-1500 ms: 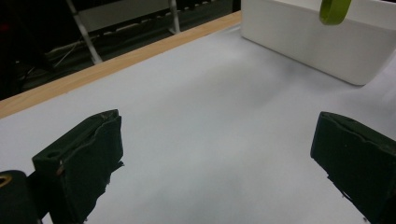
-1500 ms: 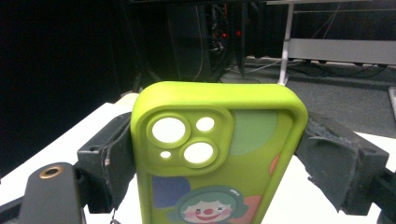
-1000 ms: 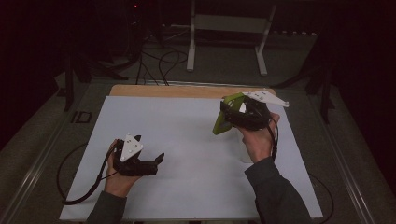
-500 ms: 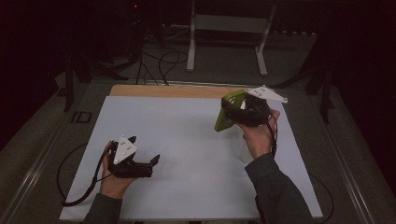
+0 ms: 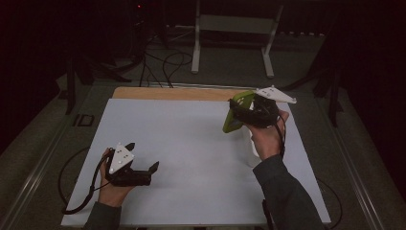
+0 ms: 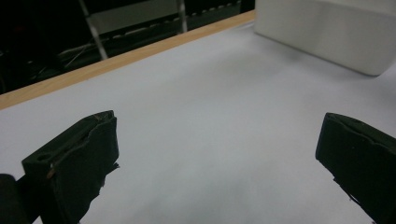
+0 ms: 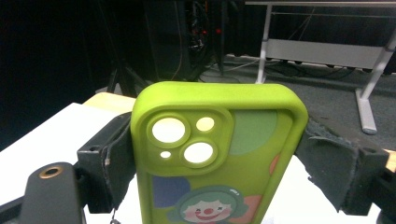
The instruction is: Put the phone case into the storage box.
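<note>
Green phone case [image 7: 219,154]: clamped across its width by the right gripper [image 5: 239,112], held raised above the table's [image 5: 191,143] far right. Left gripper [image 5: 143,173]: jaws apart, empty, low. Pickup judged done; placement outstanding.

The phone case [image 7: 219,154] was bright lime green, printed with a clown face with green hair, plus a darker green patch, a blue patch and orange-pink patches; its camera cut-outs showed pale. The right gripper [image 5: 239,112] was black with a light grey plate on top, as was the left gripper [image 5: 154,167], whose jaws looked matte black. The table mat [image 5: 191,143] was plain pale bluish white, edged at the far side by a light wooden strip [image 5: 172,93]. A box [image 6: 336,32] was plain white. The person's sleeves [image 5: 287,191] were dark grey.
</note>
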Demonstrator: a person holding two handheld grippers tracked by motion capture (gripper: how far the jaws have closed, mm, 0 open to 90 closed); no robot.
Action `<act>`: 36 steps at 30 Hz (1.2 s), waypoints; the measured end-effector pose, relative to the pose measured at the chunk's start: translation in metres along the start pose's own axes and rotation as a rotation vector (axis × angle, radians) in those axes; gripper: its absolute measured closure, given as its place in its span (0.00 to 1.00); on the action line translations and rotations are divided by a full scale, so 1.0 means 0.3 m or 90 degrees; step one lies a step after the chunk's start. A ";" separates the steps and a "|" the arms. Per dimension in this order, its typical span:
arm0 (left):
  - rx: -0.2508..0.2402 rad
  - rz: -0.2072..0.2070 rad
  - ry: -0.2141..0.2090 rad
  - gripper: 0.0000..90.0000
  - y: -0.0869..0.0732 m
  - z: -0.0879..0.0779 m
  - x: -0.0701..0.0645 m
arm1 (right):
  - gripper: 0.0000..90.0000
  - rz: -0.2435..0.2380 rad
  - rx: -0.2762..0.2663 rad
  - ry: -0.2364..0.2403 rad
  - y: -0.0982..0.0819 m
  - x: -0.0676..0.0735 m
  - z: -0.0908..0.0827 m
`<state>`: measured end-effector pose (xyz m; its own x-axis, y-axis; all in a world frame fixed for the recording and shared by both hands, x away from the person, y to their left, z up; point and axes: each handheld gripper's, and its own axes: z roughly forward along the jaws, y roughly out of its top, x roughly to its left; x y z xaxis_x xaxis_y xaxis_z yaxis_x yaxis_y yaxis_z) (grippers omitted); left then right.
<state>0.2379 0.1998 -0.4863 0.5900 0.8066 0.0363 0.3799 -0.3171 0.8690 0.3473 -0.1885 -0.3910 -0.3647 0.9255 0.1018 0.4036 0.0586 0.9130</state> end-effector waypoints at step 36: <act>-0.015 -0.014 0.022 0.00 -0.080 -0.045 0.035 | 0.18 0.001 0.004 -0.026 0.022 -0.031 0.051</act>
<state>0.2254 0.2225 -0.5002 0.5572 0.8297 0.0341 0.3753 -0.2882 0.8809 0.3663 -0.1910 -0.3919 -0.3299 0.9400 0.0870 0.4092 0.0593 0.9105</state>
